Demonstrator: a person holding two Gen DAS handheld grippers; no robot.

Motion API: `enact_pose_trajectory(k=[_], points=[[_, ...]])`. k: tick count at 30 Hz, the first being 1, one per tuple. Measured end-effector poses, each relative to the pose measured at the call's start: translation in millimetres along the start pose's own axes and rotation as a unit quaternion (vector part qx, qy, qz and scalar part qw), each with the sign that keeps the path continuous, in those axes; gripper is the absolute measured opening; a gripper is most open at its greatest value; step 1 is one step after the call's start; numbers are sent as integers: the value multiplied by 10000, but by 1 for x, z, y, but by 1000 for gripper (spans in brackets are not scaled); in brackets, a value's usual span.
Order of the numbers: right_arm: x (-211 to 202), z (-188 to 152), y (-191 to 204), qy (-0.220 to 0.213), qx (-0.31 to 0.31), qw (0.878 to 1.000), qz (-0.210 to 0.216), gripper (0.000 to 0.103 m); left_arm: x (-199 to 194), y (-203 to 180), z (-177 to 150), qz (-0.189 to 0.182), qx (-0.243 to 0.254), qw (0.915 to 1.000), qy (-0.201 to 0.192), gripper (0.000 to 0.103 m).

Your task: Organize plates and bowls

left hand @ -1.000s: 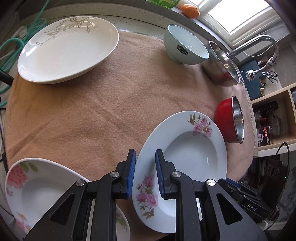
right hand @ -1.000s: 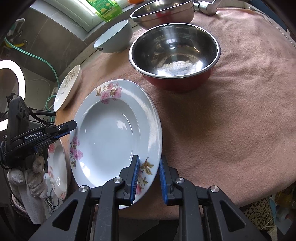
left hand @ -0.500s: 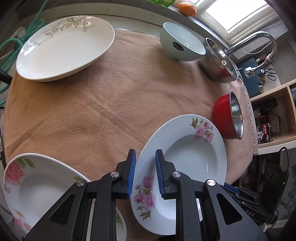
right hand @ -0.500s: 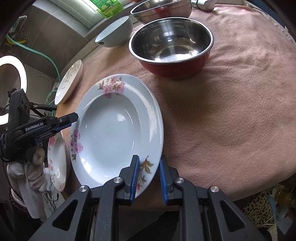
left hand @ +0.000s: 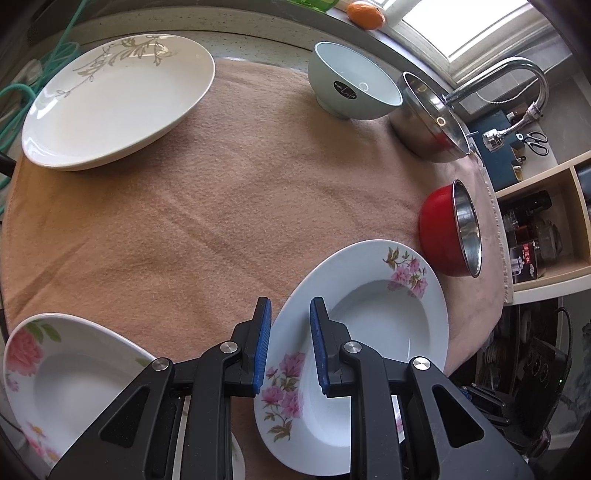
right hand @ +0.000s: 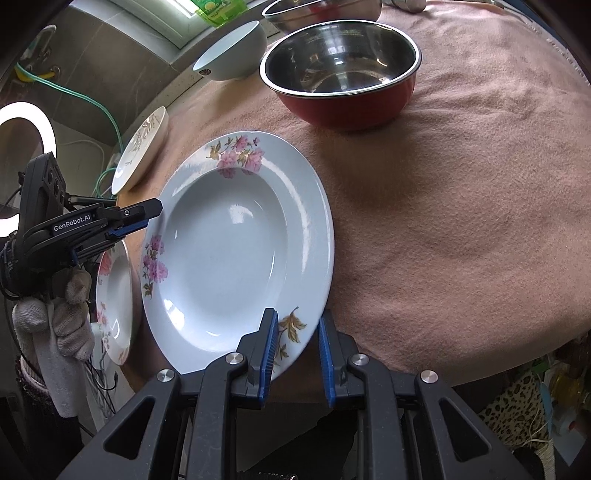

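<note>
A pale blue deep plate with pink flowers (right hand: 229,254) is held above the brown cloth. My right gripper (right hand: 294,343) is shut on its near rim. My left gripper (left hand: 290,345) straddles the opposite rim of this plate (left hand: 373,332), jaws narrowly apart; I cannot tell whether they pinch it. It also shows in the right wrist view (right hand: 122,221). A white deep plate with pink roses (left hand: 62,376) lies at the near left. A cream plate with a leaf pattern (left hand: 114,99) lies at the far left. A red steel bowl (right hand: 343,70), a pale blue bowl (left hand: 351,88) and a steel bowl (left hand: 428,118) stand behind.
The brown cloth (left hand: 221,206) covers the table. A faucet (left hand: 517,74), an orange (left hand: 365,14) on the sill and a shelf with bottles (left hand: 535,236) are at the right. A ring light (right hand: 22,147) and green hose are at the left.
The flowered blue plate has been drawn back toward the near table edge, away from the red bowl, held by the right gripper. The left gripper stays at its rim.
</note>
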State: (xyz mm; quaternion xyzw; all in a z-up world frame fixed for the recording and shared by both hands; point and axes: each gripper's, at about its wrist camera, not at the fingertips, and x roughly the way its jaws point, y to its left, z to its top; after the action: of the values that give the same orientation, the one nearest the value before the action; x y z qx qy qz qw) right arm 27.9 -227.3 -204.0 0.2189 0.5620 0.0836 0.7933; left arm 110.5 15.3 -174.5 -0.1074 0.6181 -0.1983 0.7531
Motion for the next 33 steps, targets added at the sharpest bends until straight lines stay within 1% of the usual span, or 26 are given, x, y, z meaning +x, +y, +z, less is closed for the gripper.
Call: enact_pose_trajectory(k=[10, 17, 26, 33], points=[[3, -2, 0, 34, -70, 10000, 40, 20, 1, 2, 1, -40, -51, 10000, -15, 19], [2, -5, 1, 39, -163, 9999, -44, 22, -1, 3, 1, -1, -88, 9999, -75, 19], [-10, -6, -7, -130, -163, 9996, -175, 22, -21, 5, 3, -119, -178, 9991, -361, 19], [-23, 1, 1, -375, -376, 9983, -259, 22, -44, 6, -5, -176, -273, 9972, -679, 19]])
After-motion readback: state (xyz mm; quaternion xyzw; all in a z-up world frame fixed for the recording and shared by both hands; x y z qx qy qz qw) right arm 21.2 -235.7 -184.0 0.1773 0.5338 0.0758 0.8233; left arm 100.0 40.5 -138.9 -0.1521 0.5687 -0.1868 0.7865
